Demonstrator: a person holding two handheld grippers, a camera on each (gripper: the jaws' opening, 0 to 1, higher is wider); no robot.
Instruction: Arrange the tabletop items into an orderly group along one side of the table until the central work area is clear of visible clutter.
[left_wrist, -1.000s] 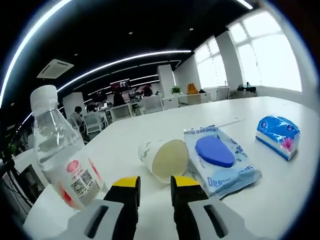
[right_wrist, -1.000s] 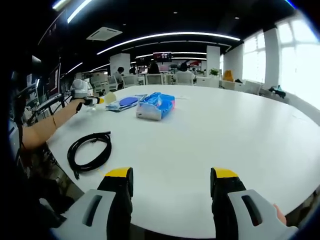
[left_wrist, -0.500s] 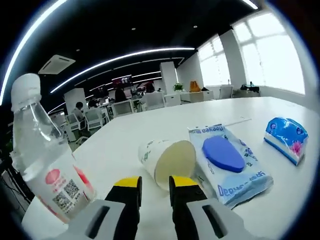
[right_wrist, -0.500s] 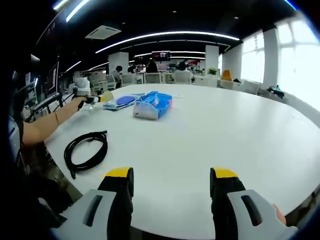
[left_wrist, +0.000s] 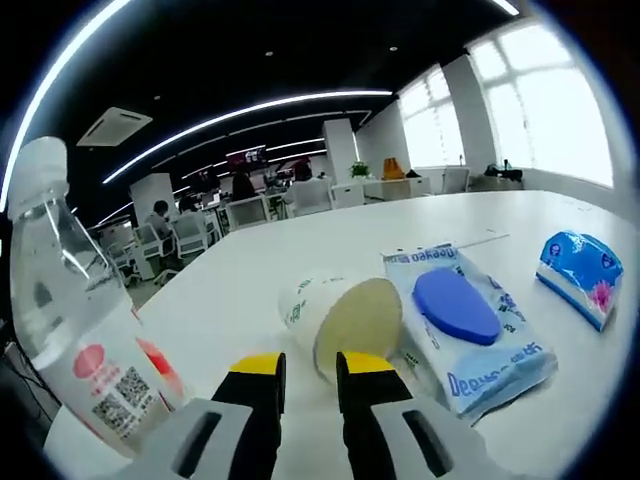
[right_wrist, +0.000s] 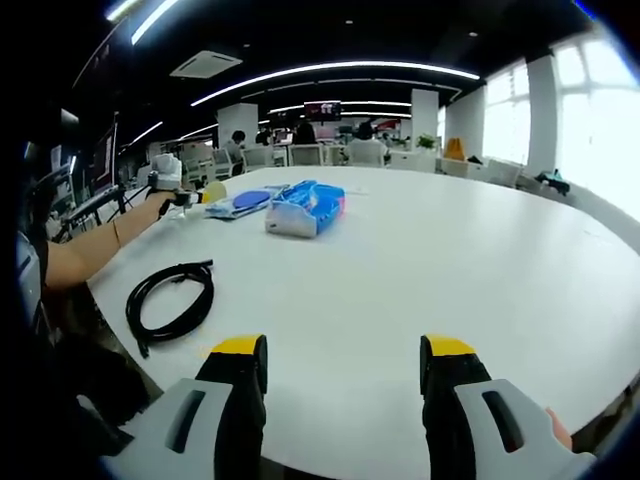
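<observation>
A paper cup (left_wrist: 345, 315) lies on its side on the white table (left_wrist: 250, 280), mouth toward me, just past my left gripper (left_wrist: 300, 362). Its jaws stand a narrow gap apart with bare table between them; the right tip overlaps the cup's lower rim. A clear water bottle (left_wrist: 70, 330) stands to the left. Right of the cup lie a wet-wipes pack (left_wrist: 465, 320) and a blue tissue pack (left_wrist: 580, 275). My right gripper (right_wrist: 340, 355) is wide open over the table's near edge, holding nothing. Far off are the tissue pack (right_wrist: 305, 208), wipes pack (right_wrist: 250, 202) and cup (right_wrist: 213, 191).
A black coiled cable (right_wrist: 170, 300) lies near the table's left edge. A person's forearm (right_wrist: 90, 255) reaches to the left gripper (right_wrist: 185, 199) beside the bottle (right_wrist: 165, 172). Open white tabletop (right_wrist: 450, 260) spreads to the right. Office desks and chairs stand behind.
The left gripper view has closed in on the cup, so the bottle has slid toward the left edge. The right gripper view has hardly shifted.
</observation>
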